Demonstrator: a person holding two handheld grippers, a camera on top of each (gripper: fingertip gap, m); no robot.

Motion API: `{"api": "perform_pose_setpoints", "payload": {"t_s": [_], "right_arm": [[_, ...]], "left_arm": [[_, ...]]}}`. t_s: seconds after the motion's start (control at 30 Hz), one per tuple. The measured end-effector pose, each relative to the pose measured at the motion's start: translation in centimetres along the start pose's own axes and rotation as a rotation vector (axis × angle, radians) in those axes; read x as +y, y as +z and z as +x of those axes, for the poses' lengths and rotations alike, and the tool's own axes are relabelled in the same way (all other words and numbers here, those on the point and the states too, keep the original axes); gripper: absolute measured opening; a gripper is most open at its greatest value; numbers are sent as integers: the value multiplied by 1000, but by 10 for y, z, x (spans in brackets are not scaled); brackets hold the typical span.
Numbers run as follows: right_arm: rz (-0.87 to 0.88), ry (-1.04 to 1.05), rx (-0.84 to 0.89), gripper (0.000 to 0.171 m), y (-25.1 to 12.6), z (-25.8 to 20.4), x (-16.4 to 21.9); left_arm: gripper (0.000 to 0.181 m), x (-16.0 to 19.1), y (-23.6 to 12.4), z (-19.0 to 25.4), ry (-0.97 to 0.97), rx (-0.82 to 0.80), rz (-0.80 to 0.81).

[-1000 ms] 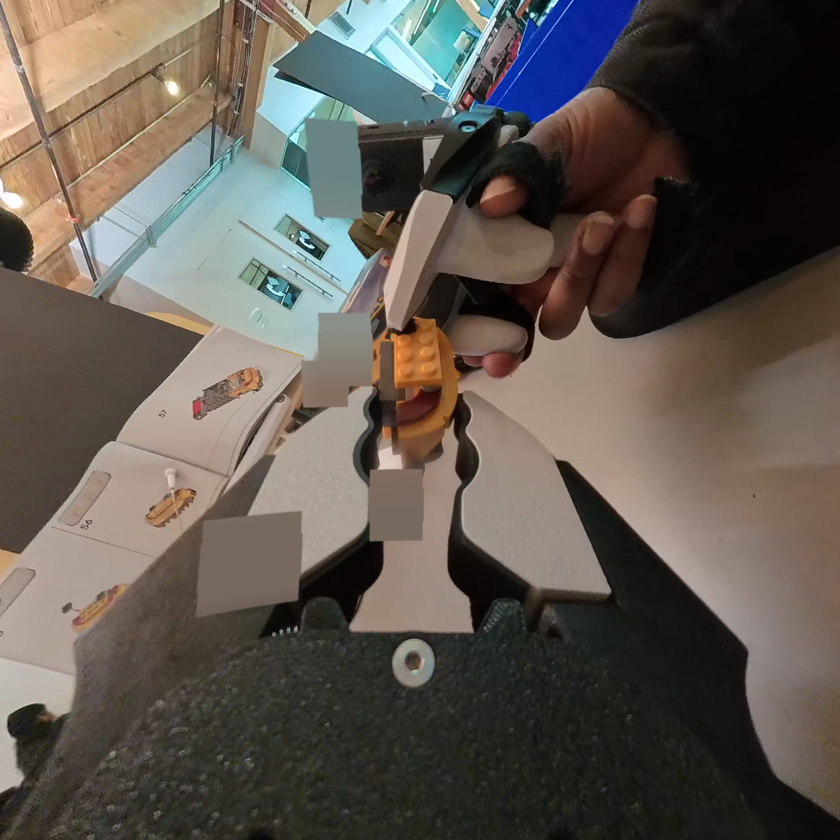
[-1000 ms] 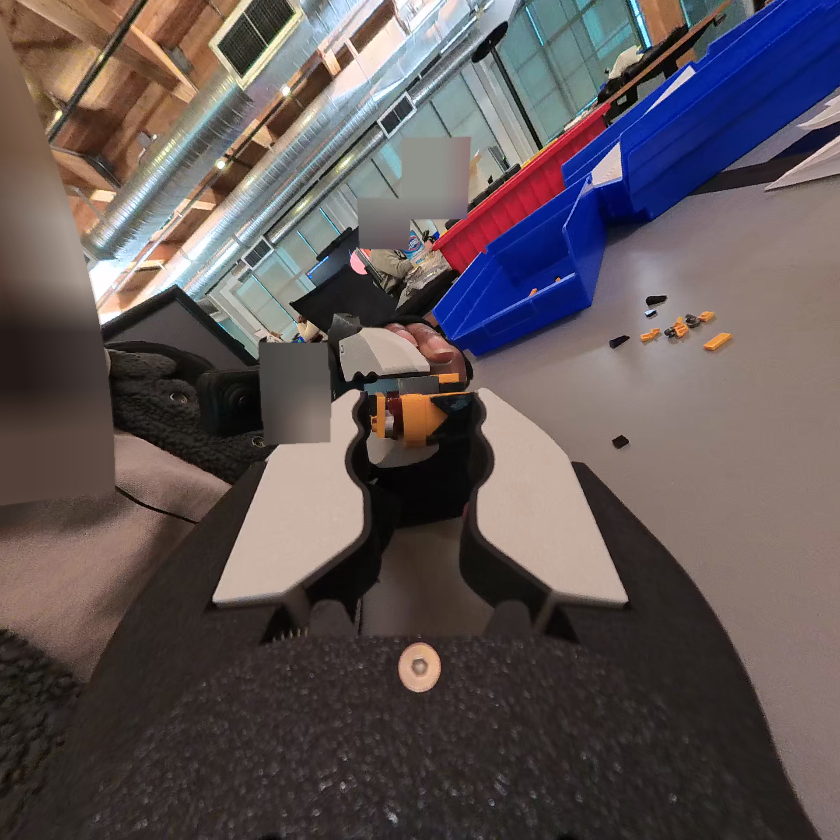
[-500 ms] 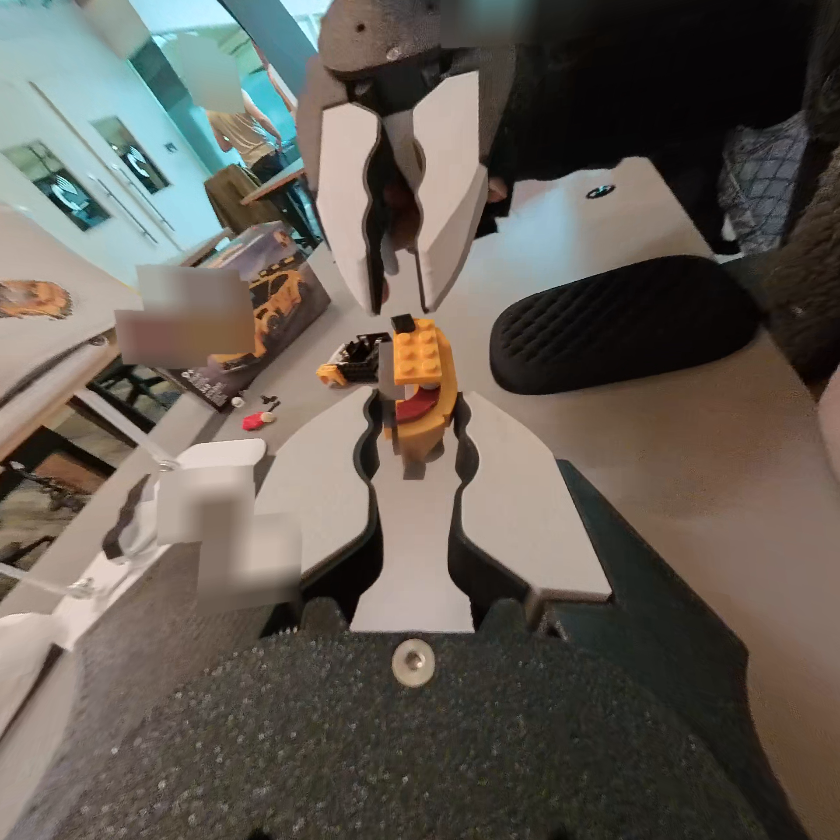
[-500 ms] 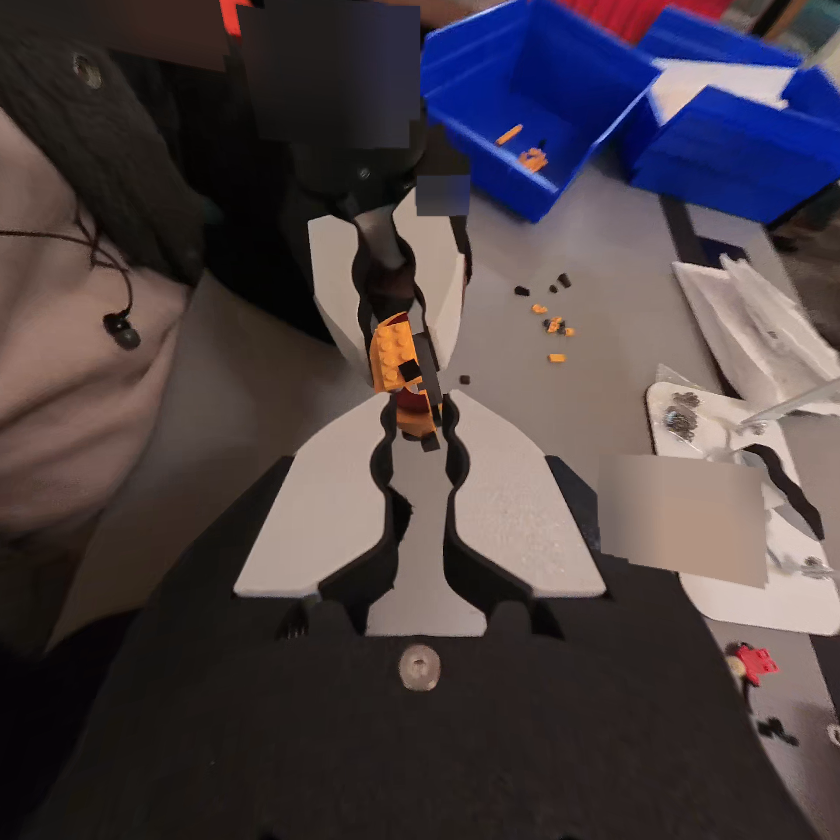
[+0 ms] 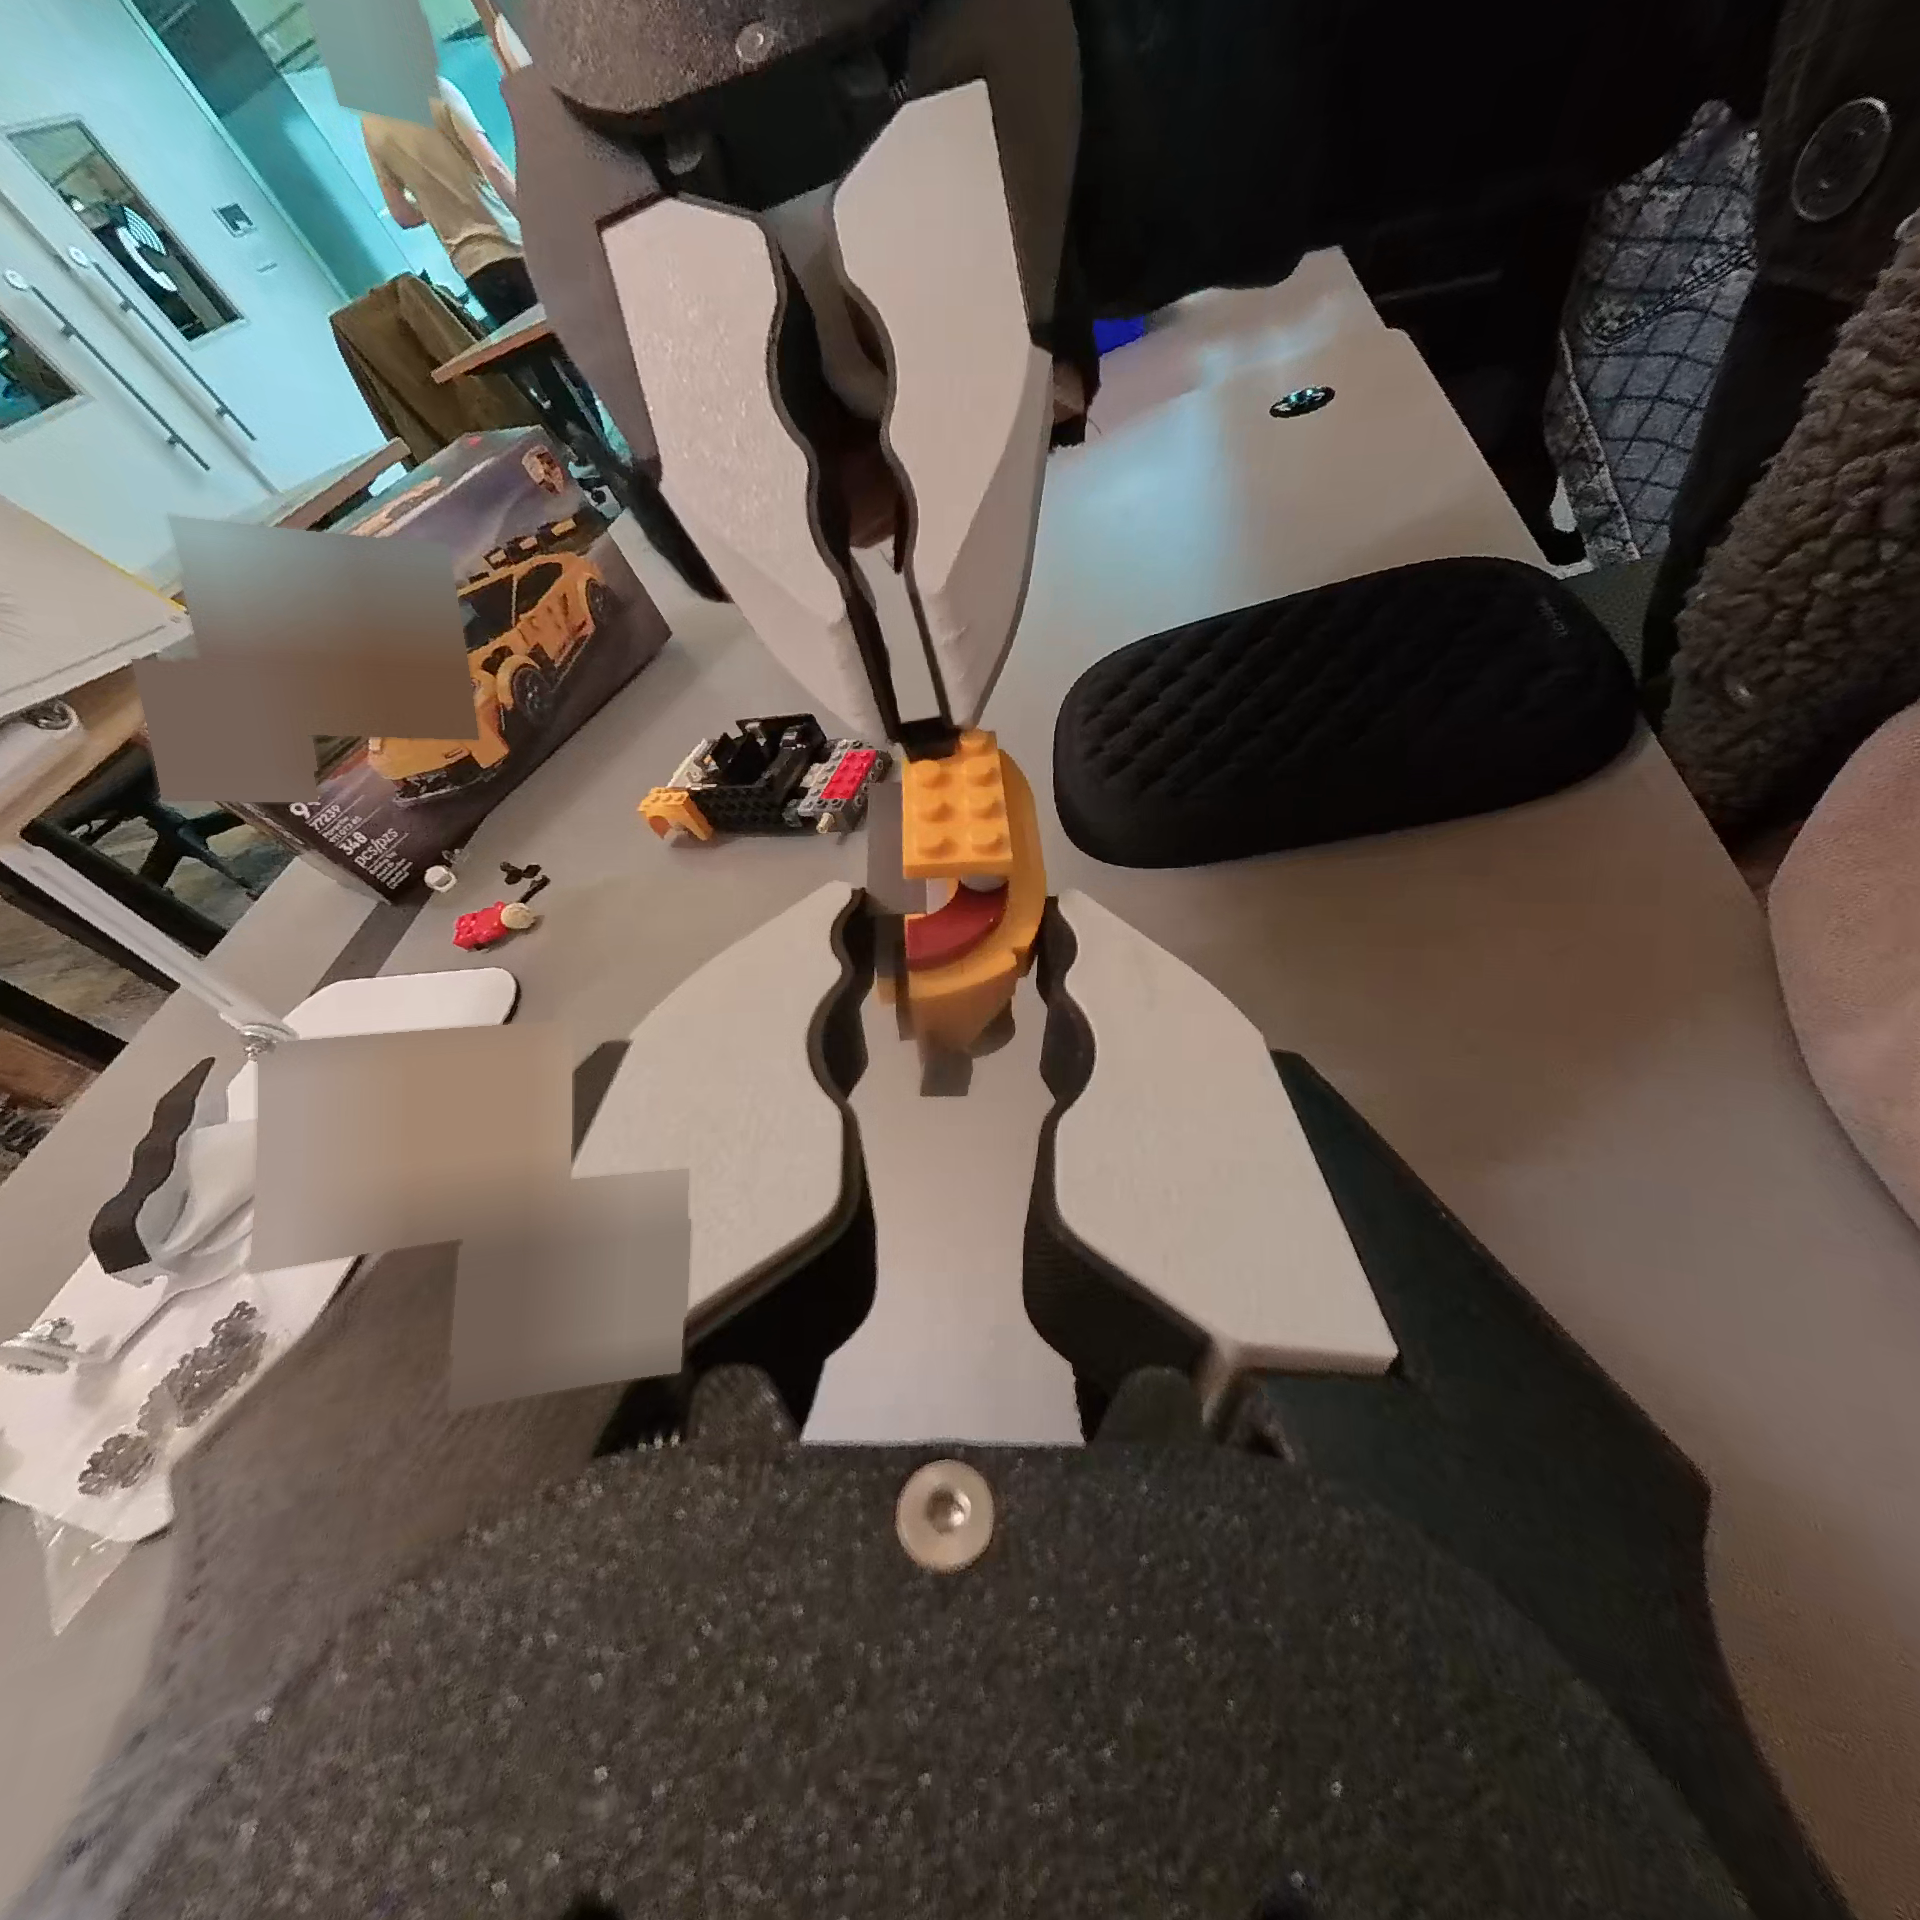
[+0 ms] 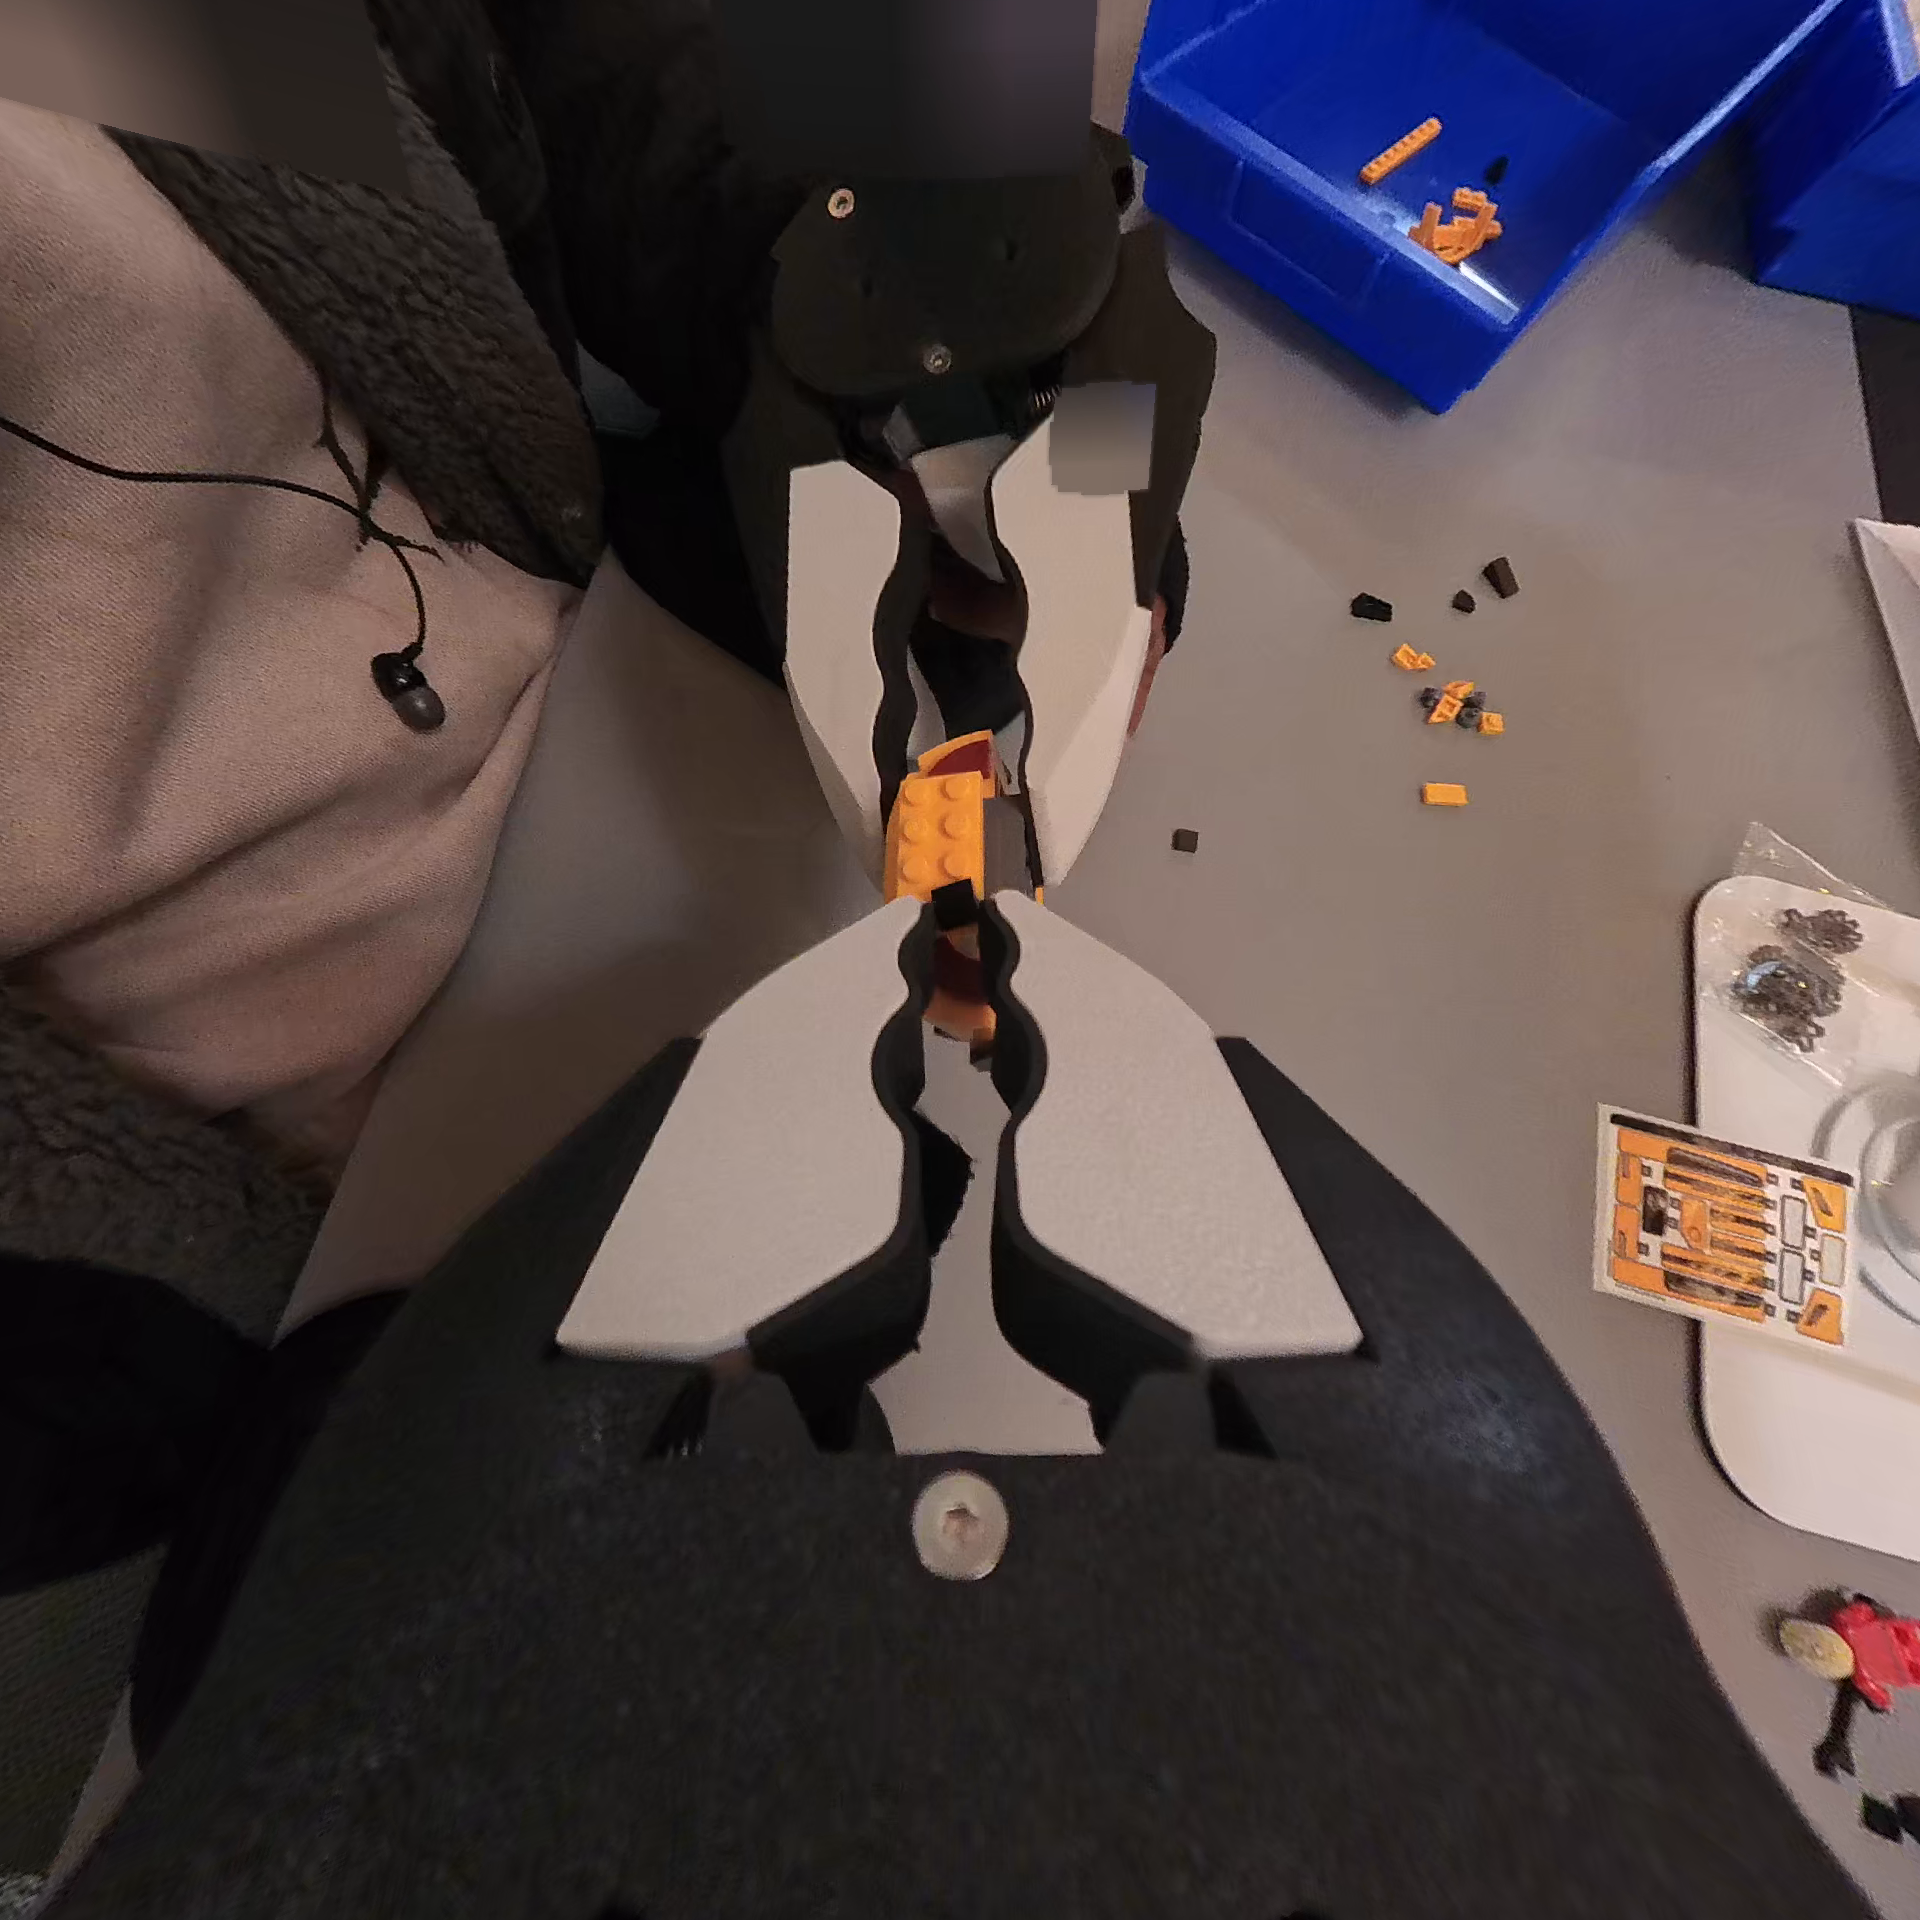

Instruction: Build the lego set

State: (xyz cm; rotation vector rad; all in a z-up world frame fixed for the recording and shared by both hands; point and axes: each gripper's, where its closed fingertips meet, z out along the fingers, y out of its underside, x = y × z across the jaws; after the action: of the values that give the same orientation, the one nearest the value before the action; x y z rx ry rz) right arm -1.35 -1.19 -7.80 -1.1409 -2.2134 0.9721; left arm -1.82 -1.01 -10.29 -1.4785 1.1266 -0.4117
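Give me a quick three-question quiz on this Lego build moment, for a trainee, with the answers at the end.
1. True or false: the left gripper is empty.
2. The right gripper pinches: A) a red brick, B) a small black piece, C) a sticker sheet.
3. What colour is the bin that holds the loose orange parts?

Key: 1) False, it grips the orange assembly. 2) B. 3) Blue.
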Motion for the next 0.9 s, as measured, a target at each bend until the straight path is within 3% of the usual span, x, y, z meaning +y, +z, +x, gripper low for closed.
{"api": "perform_pose_setpoints", "payload": {"t_s": [0.43, 0.7, 0.9], "right_arm": [[-55, 48, 92, 7, -1, 7, 5], [-107, 127, 158, 7, 6, 12, 12], [-15, 111, 267, 7, 1, 22, -6]], "left_arm": [[30, 5, 3, -6, -30, -65, -51], [30, 13, -1, -25, -49, -198, -119], [30, 1, -2, -30, -25, -221, -93]]}}
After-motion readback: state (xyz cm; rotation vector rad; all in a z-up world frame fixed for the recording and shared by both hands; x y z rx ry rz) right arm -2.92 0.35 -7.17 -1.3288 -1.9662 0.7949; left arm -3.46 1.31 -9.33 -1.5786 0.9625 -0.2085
